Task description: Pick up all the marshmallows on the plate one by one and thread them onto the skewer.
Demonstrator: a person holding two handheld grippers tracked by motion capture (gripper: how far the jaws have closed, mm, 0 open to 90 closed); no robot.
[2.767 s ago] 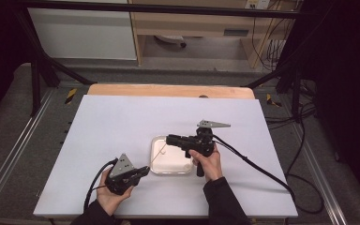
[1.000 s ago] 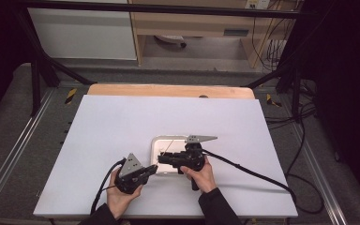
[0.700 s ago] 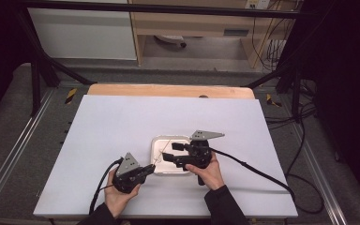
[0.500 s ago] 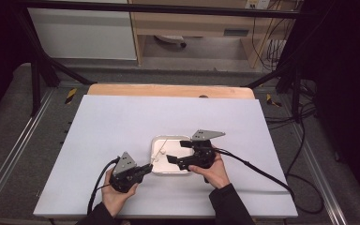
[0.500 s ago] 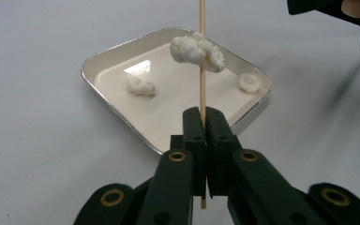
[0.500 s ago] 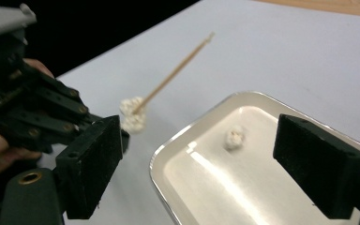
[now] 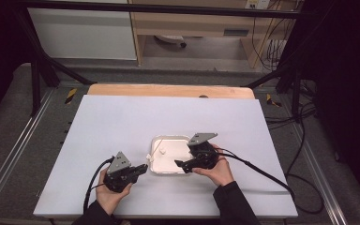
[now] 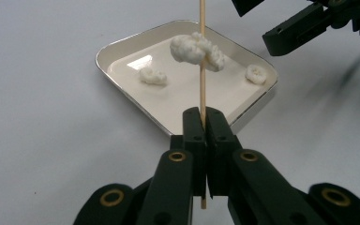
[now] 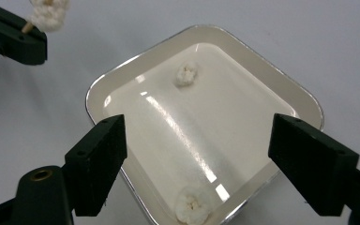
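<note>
Clamping a wooden skewer (image 8: pixel 202 70) upright between its jaws, the left gripper (image 8: pixel 201 123) is showing white pieces (image 8: pixel 197 48) threaded above them, while the right gripper (image 9: pixel 201 164), jaws just opened and empty, is hovering over the tray (image 9: pixel 281 89).

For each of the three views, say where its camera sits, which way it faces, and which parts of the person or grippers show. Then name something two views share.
High view: above the person's side, facing forward and down on the white table; both hands, left gripper and right gripper show.
Left gripper view: along its shut fingers clamping a skewer with a white lump, towards the tray.
Right gripper view: between its open fingers, down into the tray.
Shared: the tray and its loose white pieces.
</note>
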